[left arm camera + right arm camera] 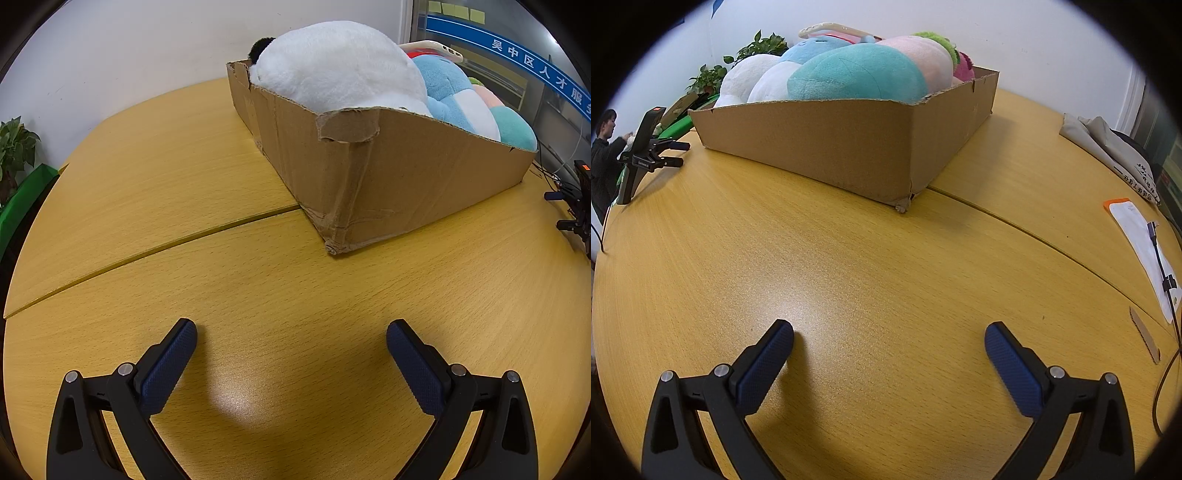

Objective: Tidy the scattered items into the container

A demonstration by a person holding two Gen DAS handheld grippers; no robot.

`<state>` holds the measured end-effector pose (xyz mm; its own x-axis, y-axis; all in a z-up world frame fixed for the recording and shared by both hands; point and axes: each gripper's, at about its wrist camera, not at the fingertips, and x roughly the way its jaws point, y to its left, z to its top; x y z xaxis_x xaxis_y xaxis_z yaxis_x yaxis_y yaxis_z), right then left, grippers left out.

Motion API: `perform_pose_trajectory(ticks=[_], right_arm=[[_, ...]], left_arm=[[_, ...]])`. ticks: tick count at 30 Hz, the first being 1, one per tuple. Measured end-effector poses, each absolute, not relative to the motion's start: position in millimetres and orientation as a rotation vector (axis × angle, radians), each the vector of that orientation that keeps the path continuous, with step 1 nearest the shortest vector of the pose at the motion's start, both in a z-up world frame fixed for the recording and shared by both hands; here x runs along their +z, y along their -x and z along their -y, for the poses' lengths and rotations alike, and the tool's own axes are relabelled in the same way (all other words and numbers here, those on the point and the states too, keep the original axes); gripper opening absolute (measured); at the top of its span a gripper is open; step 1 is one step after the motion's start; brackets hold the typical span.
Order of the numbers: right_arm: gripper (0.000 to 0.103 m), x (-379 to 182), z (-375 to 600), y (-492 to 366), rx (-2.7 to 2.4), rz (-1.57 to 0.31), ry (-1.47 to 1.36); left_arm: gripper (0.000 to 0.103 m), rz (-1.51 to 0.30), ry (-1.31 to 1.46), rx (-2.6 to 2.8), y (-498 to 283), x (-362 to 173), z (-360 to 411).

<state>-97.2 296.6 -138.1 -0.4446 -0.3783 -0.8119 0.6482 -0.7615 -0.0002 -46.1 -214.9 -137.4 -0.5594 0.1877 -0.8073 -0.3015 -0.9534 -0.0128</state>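
- On the wooden table (155, 192), both claws sit low over bare wood, angled down, well short of the box (406, 173).
- Left claw (291, 345): spread wide, nothing between the blue pads (168, 369). Just tabletop under it, with a glare spot between the fingers.
- Right claw (889, 345): same deal, fully released, empty, only wood and a bit of shine ahead of it.
- Box is a low cardboard tray with torn, ragged edges and a beat-up taped corner facing the left camera. It straddles the seam (155, 251) where two tabletop sections meet.
- It's stuffed with plush toys piled above the rim. From the left view a big white plush (340, 66) dominates the near end, with a bit of black fuzz (260, 46) poking out behind it, then a blue plush (443, 85) further along.
- From the right view a teal plush (857, 77) is front and centre, a pink plush (923, 59) beside it, plus something green and fuzzy (938, 40) and a magenta bit (964, 68) at the far end.
- A pale phone case (831, 29) rests on top of the pile.
- No loose toys on the table in either view.
- Off to the side: a black clamp stand (642, 155) at the table edge, a potted plant (753, 51) behind the box, grey cloth (1108, 144), and a white packet (1141, 251) with a cable (1161, 266) lying across it.
- A person (605, 147) in dark clothes is at the far left of the right view.
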Motion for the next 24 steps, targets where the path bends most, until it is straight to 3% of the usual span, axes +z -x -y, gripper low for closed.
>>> perform_pose_trajectory(ticks=[24], right_arm=[[0.103,-135.8,-295.8,88.6,-2.208,-0.421,-1.129]], left_arm=[[0.103,-0.183,1.296,2.546,46.3,-137.3,215.6]])
